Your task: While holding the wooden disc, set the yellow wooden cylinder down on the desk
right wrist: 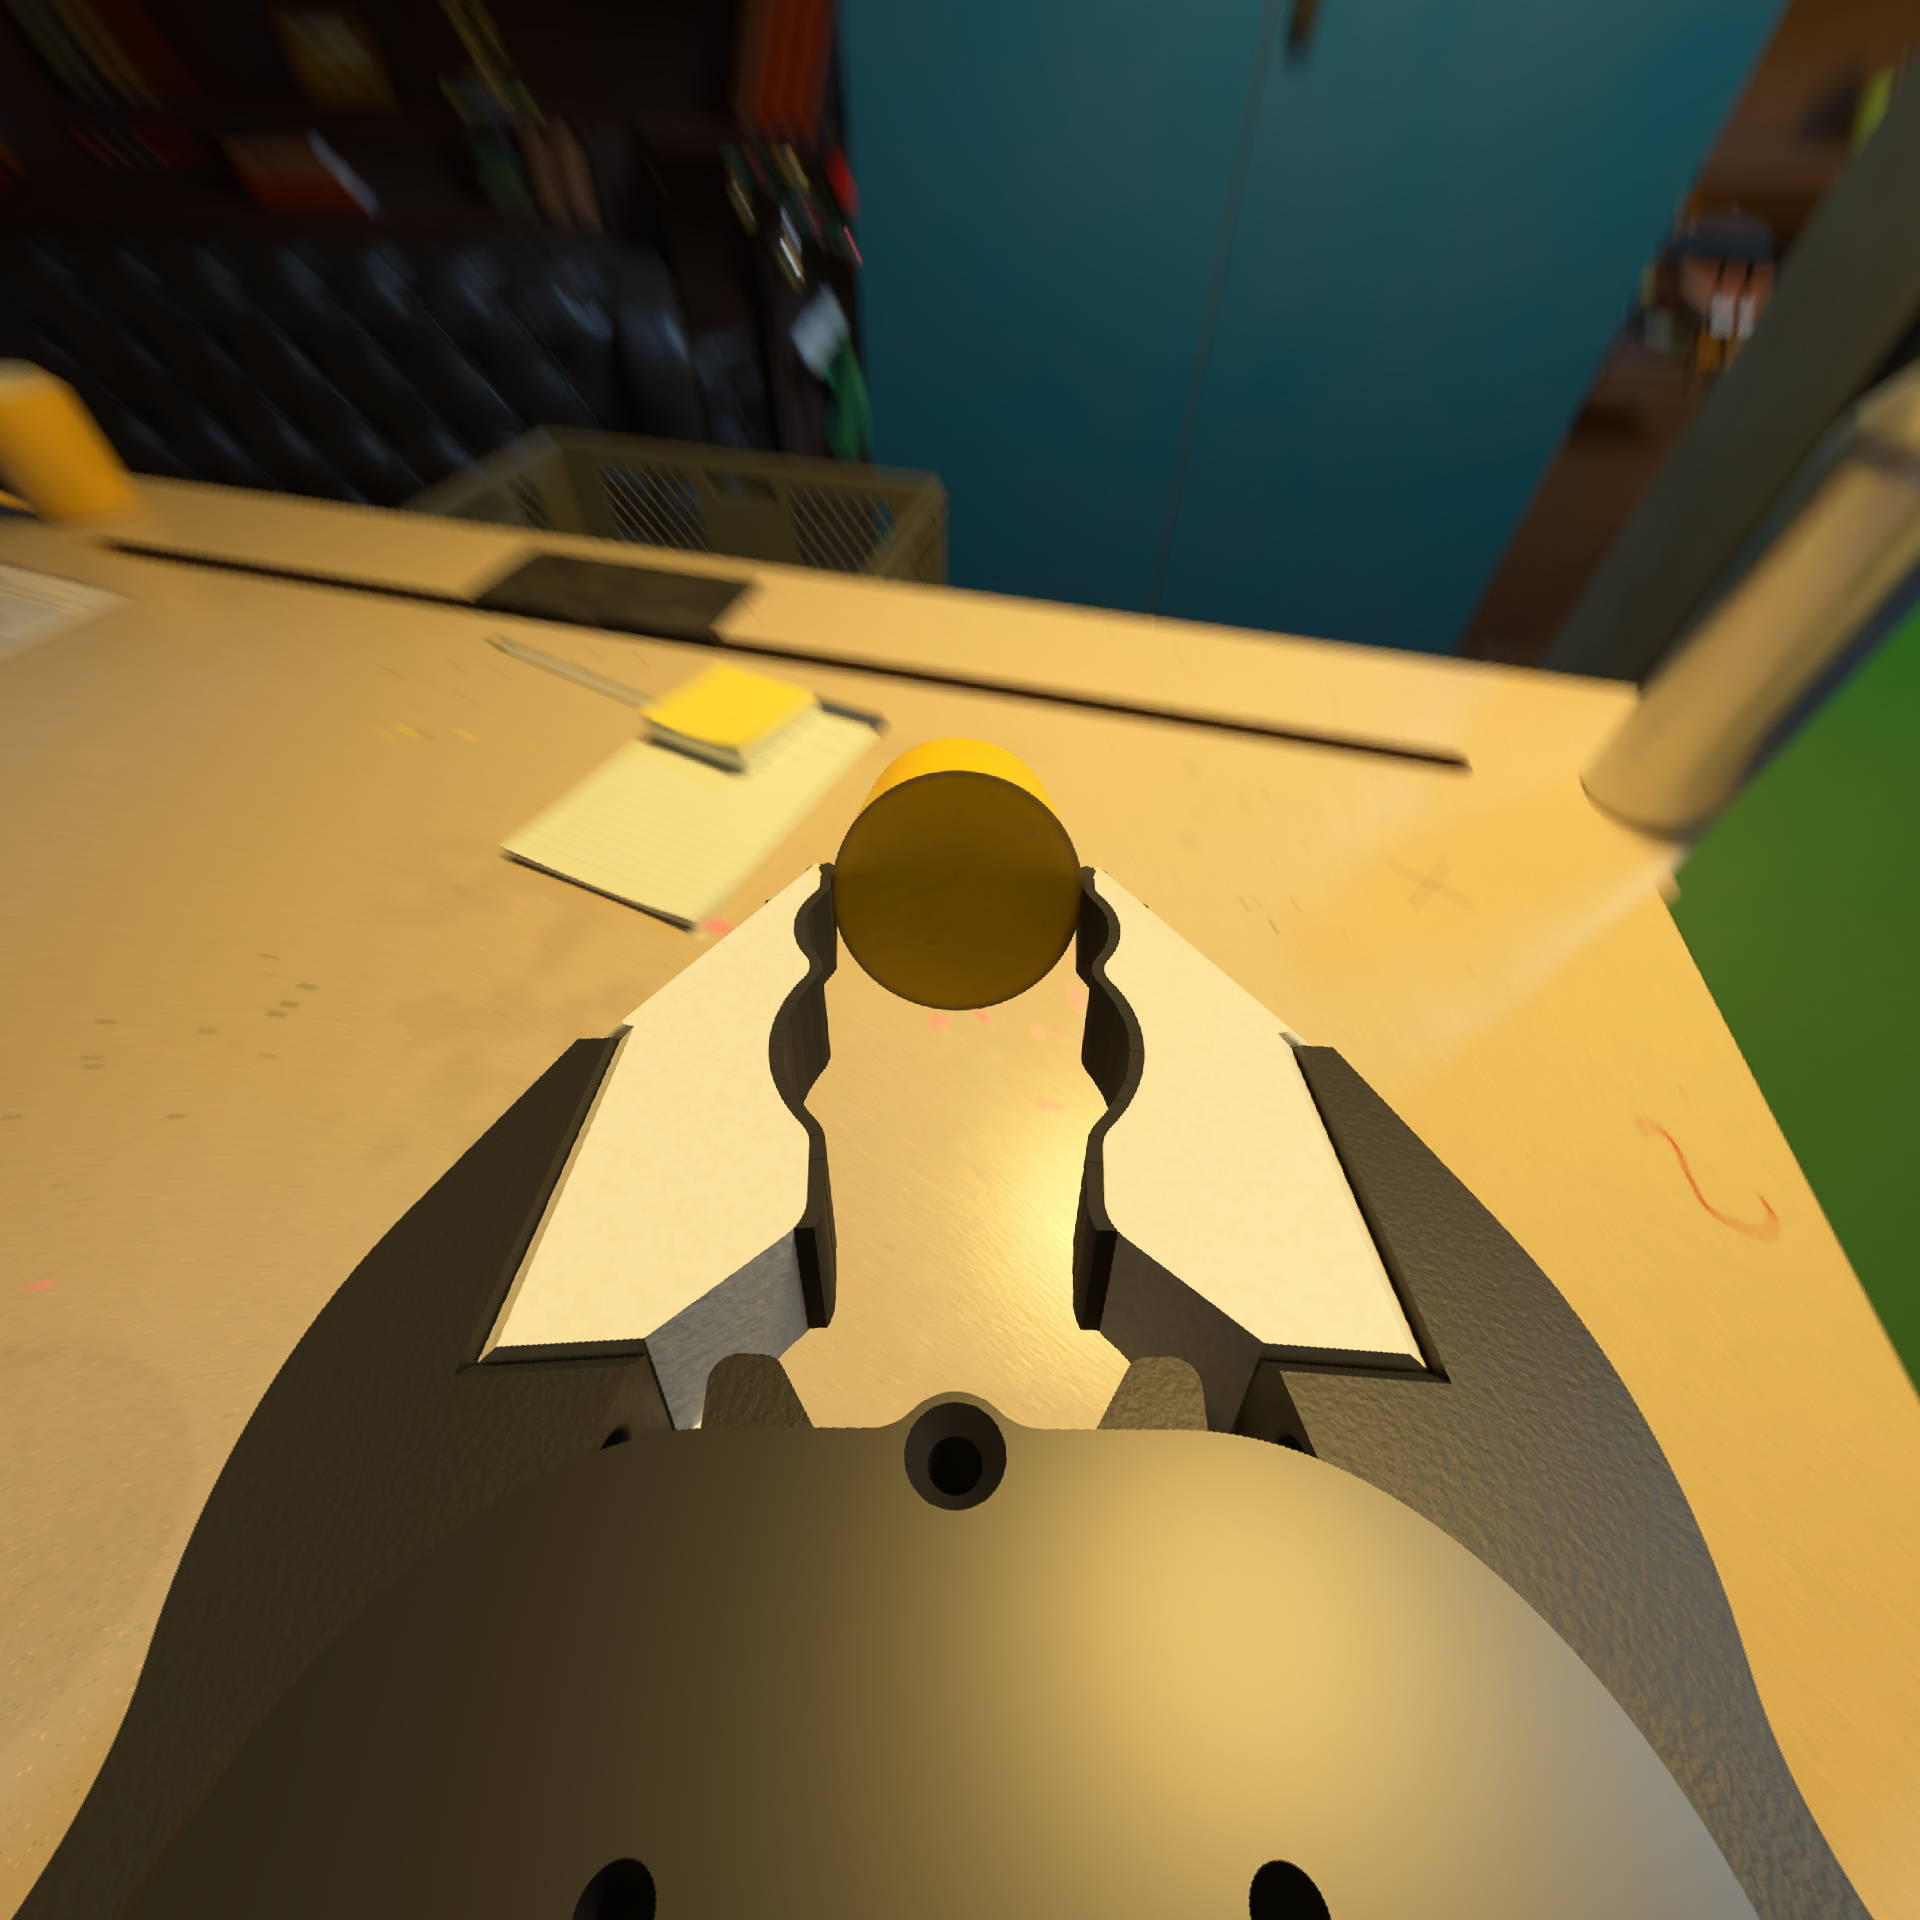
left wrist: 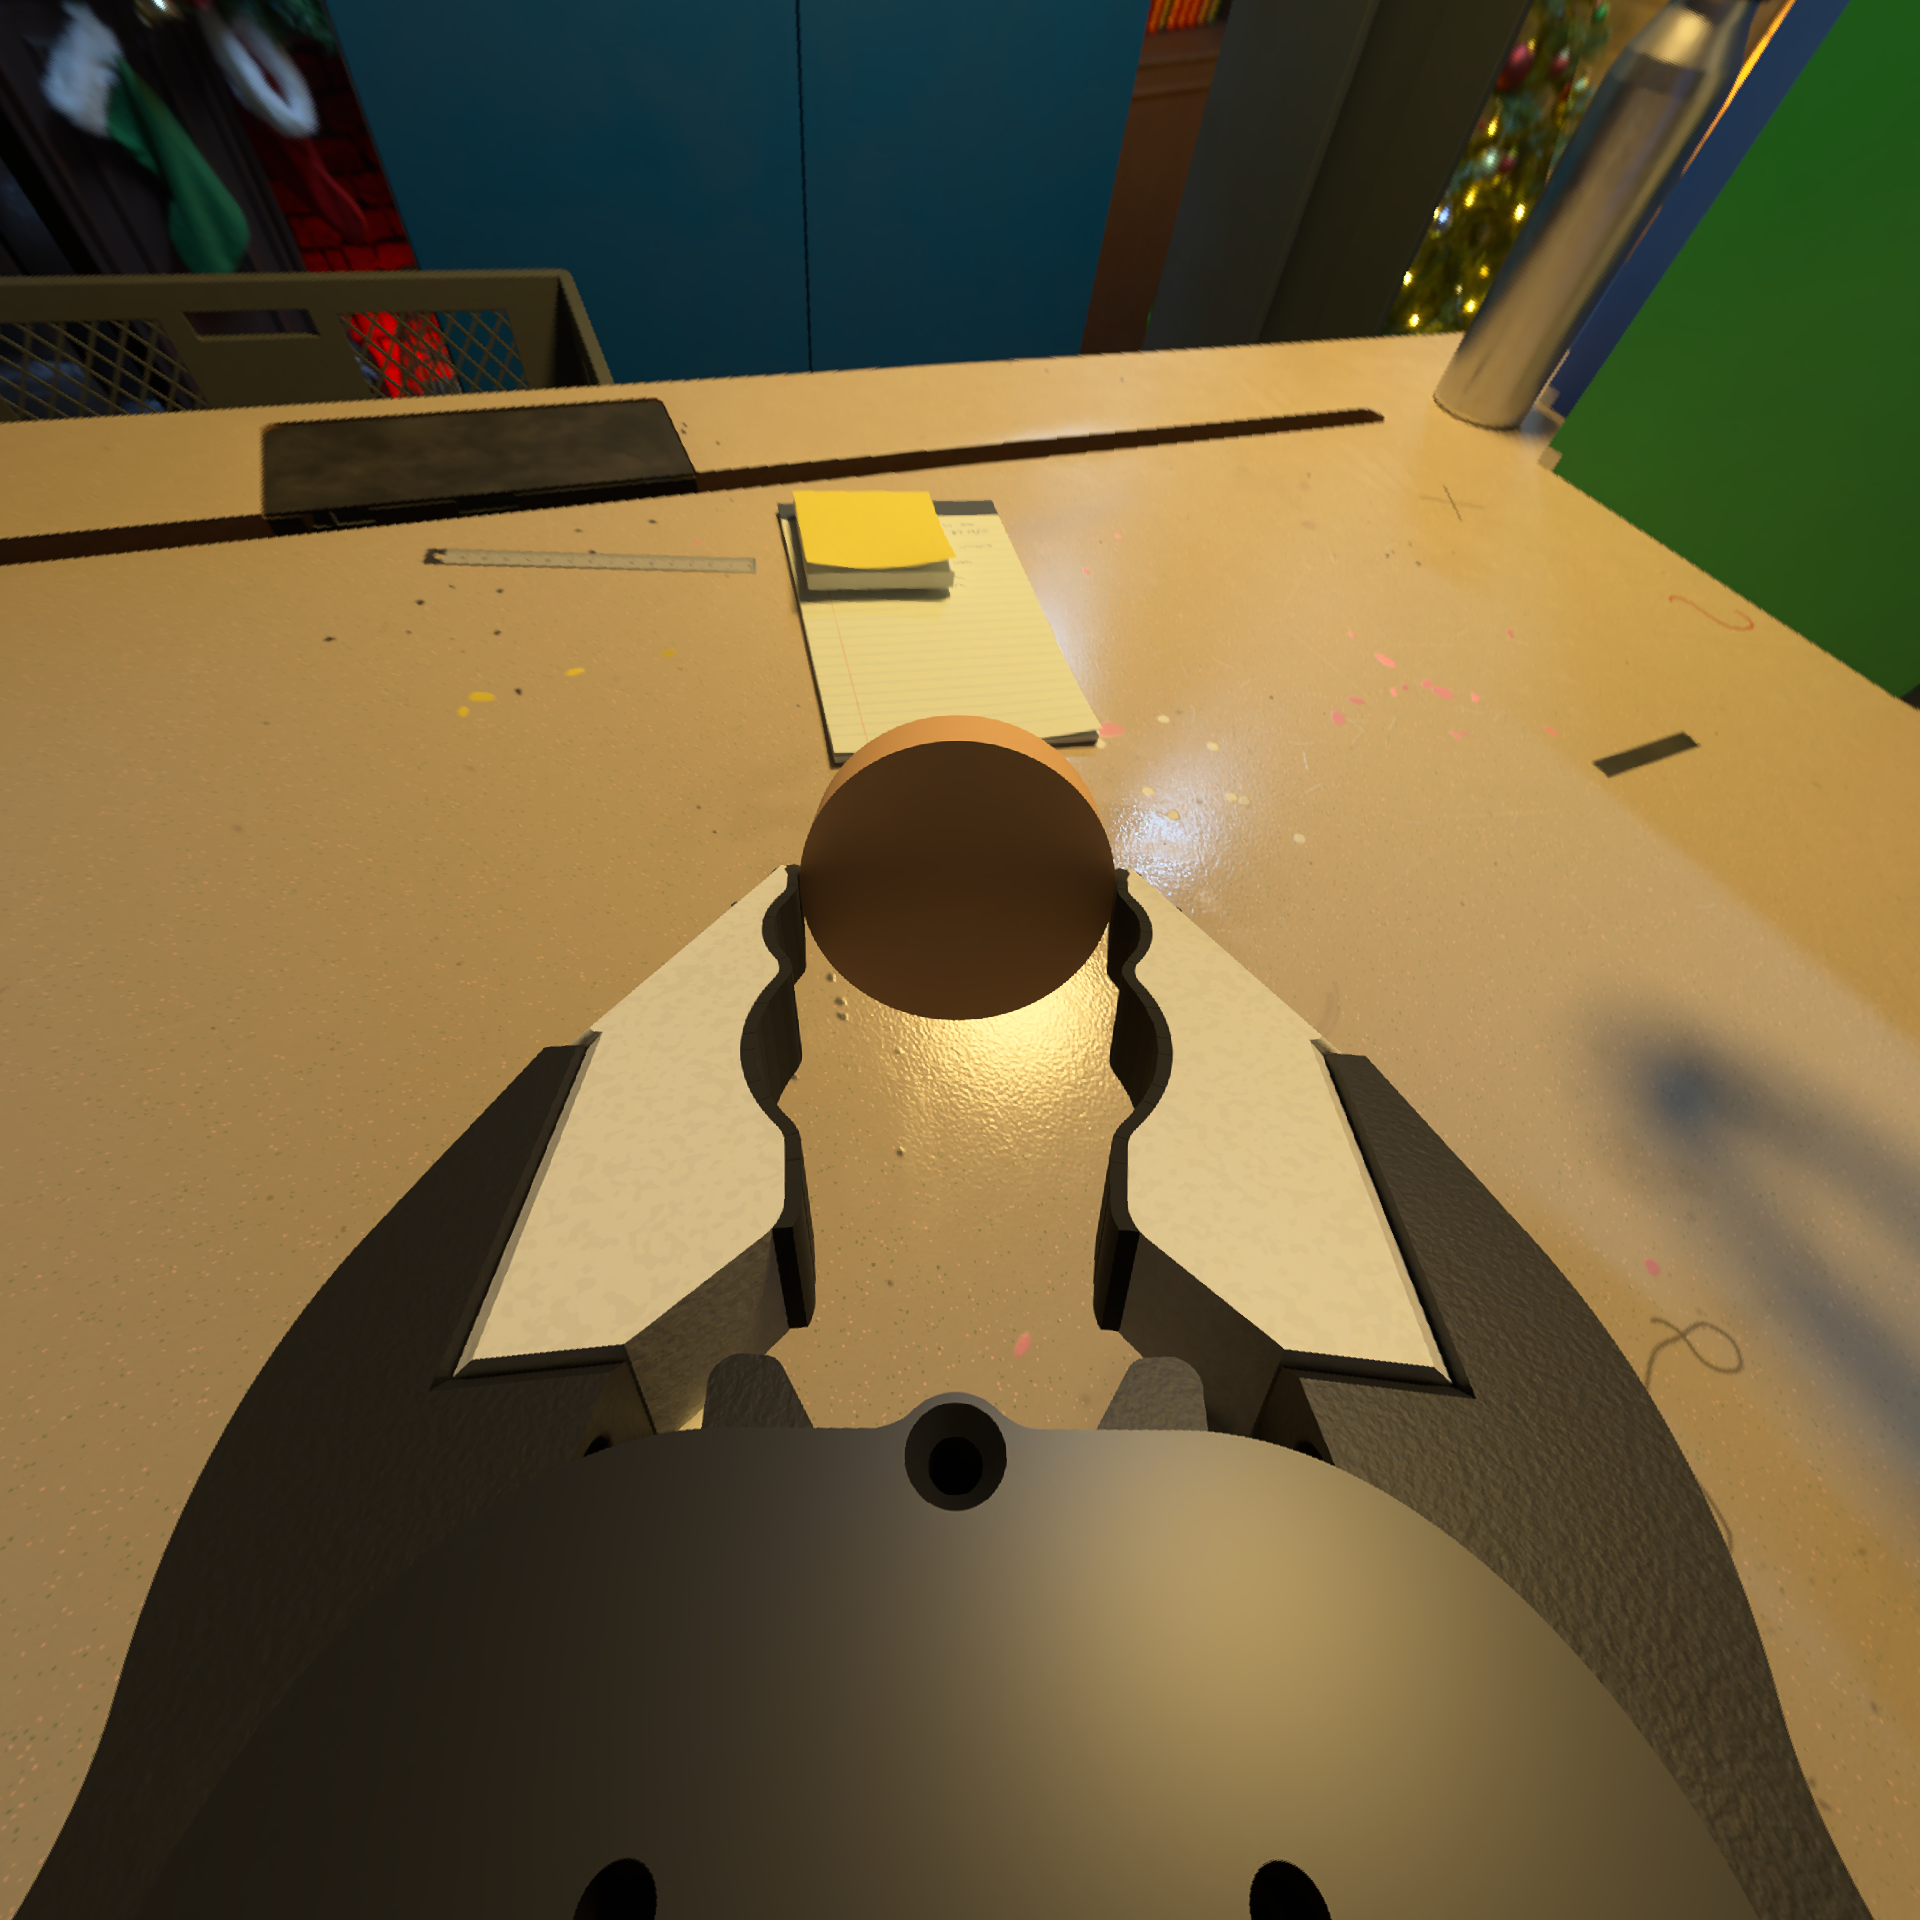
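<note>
L wrist view, left to right: mesh crate [left wrist: 291, 338] at far-left edge of desk [left wrist: 312, 883]; dark flat pad [left wrist: 473, 457] in front of it, sitting on the dark slot that runs across the desktop; metal ruler [left wrist: 590, 562] just beside the pad on the near side; lined notepad [left wrist: 940, 634] mid-desk w/ yellow sticky-note stack [left wrist: 871, 535] on its far end; L gripper [left wrist: 956, 899] clamped on the wooden disc [left wrist: 956, 883], fingertips on opp. sides of its rim, flat face toward cam, disc held clear of the desk (glare patch visible under it); silver cylinder [left wrist: 1579, 218] leaning at far-right corner; green panel [left wrist: 1787, 364] at right edge.

R wrist view (blurred bg): yellow object [right wrist: 57, 452] at far left, can't tell what; crate [right wrist: 727, 499] and pad [right wrist: 613, 592] at back; notepad [right wrist: 686, 821] + sticky notes [right wrist: 727, 707] left of centre; R gripper [right wrist: 956, 899] clamped on the yellow wooden cylinder [right wrist: 956, 894], end face toward cam, body pointing away; cylinder is above the desk [right wrist: 312, 1039], not resting on it; red scribble [right wrist: 1714, 1184] on desktop to the right; silver cylinder [right wrist: 1756, 634] at right edge.
</note>
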Controlling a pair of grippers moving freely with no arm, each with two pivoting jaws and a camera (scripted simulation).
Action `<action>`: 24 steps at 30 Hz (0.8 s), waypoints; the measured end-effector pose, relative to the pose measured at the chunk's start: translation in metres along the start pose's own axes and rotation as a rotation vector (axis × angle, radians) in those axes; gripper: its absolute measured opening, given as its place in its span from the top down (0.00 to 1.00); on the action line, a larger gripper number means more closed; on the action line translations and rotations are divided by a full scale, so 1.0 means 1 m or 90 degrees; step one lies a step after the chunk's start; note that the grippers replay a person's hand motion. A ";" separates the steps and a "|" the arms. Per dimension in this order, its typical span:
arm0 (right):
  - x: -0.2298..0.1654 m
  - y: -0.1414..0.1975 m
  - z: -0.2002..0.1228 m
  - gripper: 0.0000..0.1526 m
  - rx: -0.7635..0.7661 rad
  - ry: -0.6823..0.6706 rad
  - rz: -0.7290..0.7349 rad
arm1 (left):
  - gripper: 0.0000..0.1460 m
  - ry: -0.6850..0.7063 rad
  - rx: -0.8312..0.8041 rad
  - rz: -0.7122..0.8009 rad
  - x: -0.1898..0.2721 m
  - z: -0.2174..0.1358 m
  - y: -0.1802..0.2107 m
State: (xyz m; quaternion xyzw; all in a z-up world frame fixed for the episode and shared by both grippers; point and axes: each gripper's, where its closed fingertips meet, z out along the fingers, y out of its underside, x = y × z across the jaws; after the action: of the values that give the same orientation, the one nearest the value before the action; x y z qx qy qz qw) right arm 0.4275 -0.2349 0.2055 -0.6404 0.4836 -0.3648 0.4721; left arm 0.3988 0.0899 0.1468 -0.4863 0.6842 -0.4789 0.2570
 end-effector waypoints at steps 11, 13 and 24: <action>0.082 0.092 0.124 0.70 -0.558 0.108 0.144 | 0.60 0.041 -0.051 0.012 0.017 0.008 0.013; 0.081 0.108 0.137 0.70 -0.607 0.107 0.164 | 0.60 0.048 -0.056 0.010 0.019 0.009 0.015; 0.083 0.150 0.150 0.70 -0.695 0.147 0.177 | 0.60 0.067 -0.085 0.017 0.024 0.012 0.022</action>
State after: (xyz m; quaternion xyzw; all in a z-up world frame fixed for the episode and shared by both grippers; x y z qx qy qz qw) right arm 0.5468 -0.2903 0.0191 -0.6777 0.7300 -0.0639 0.0609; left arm 0.3900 0.0648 0.1247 -0.4671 0.7336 -0.4536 0.1946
